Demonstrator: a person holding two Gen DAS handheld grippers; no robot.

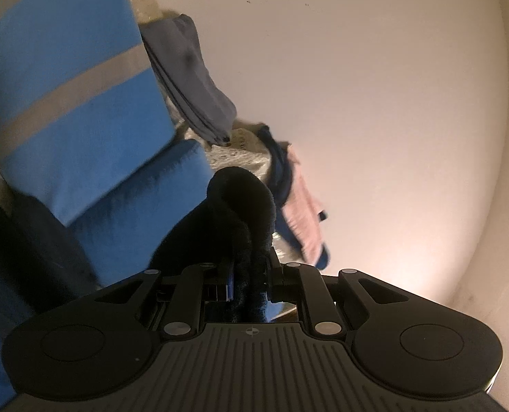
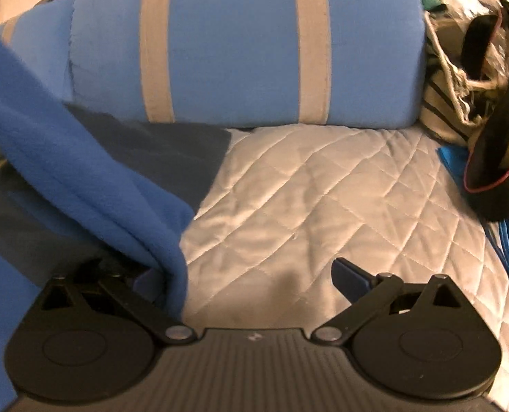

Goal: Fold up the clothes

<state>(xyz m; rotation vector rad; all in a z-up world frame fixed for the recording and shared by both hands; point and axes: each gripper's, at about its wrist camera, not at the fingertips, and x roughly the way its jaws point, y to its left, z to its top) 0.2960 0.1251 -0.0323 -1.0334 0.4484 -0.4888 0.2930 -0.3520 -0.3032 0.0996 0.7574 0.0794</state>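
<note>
In the left wrist view my left gripper point(image 1: 249, 271) is shut on a bunched fold of the blue fleece garment point(image 1: 240, 213), which looks almost black in shadow and rises from between the jaws. The camera is tilted up toward a pale wall. In the right wrist view my right gripper point(image 2: 251, 278) is open, with the right fingertip point(image 2: 348, 276) bare. The same blue fleece garment point(image 2: 82, 171) drapes from the upper left down over the left finger point(image 2: 148, 281) onto the quilted white bedspread point(image 2: 323, 199).
A large blue cushion with grey stripes point(image 2: 247, 44) stands behind the bedspread and also shows in the left wrist view point(image 1: 65, 86). A pile of striped and black clothes point(image 2: 477, 103) lies at the right. Grey-blue point(image 1: 192, 79) and pink point(image 1: 302, 213) clothes lie farther off.
</note>
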